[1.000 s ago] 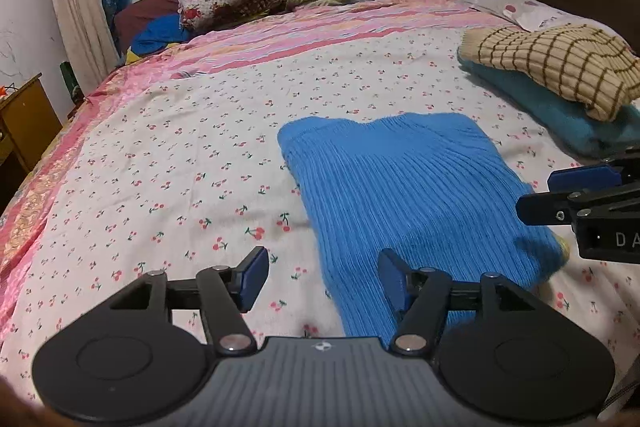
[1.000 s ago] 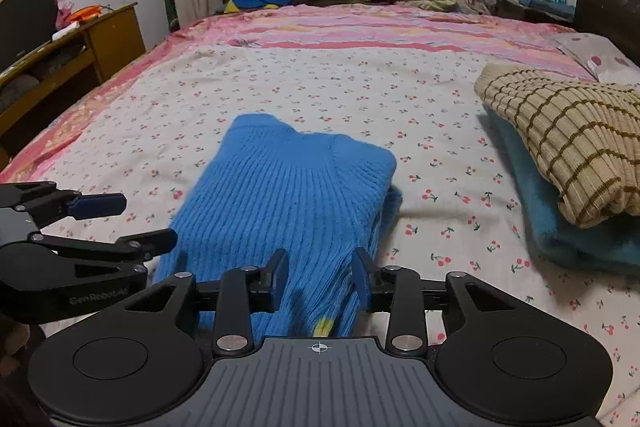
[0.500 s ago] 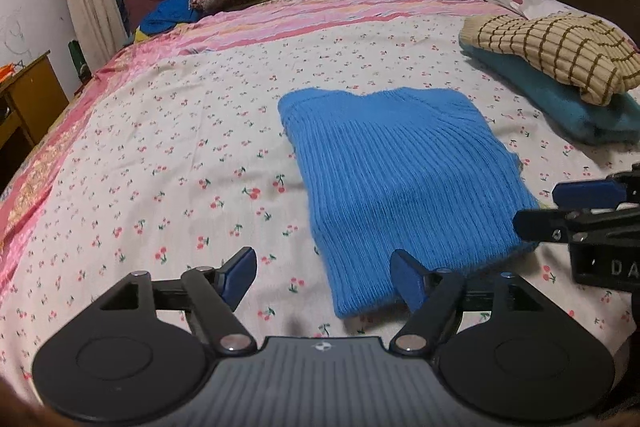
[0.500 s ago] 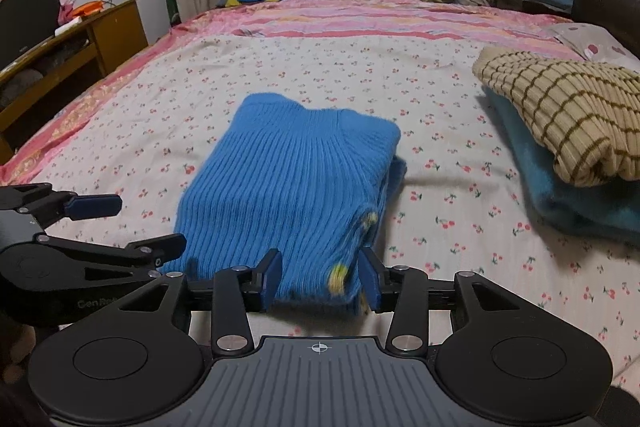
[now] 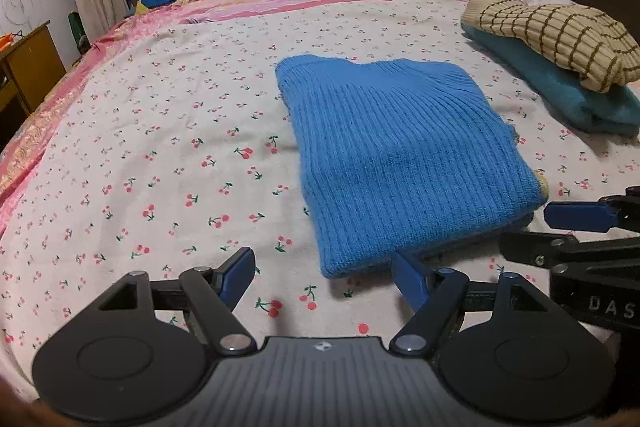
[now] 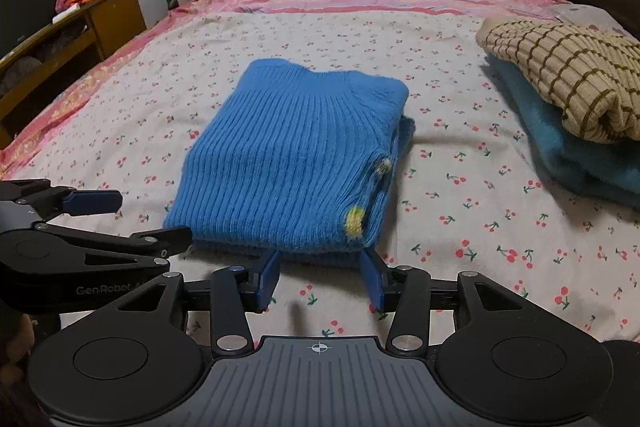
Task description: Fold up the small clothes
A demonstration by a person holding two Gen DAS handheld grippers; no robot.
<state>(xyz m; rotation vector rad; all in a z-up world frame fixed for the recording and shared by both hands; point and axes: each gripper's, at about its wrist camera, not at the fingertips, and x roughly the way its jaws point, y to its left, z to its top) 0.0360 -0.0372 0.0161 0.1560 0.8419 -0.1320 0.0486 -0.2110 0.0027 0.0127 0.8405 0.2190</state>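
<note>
So the blue sweater (image 5: 400,155) is folded into a neat rectangle, lying flat in the middle of the bed (image 5: 160,147) on the cherry-print sheet. Both tools sit at its near edge — the left tool (image 5: 324,279) is spread wide with nothing in it, and the right tool (image 6: 320,275) is also open, its fingers just short of the hem. Off to the right there's a checked beige sweater (image 6: 560,75) stacked on a teal one (image 6: 580,155).

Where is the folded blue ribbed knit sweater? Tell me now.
The folded blue ribbed knit sweater lies centre in both wrist views on the cherry-print bedsheet, left of the beige checked sweater.
</note>
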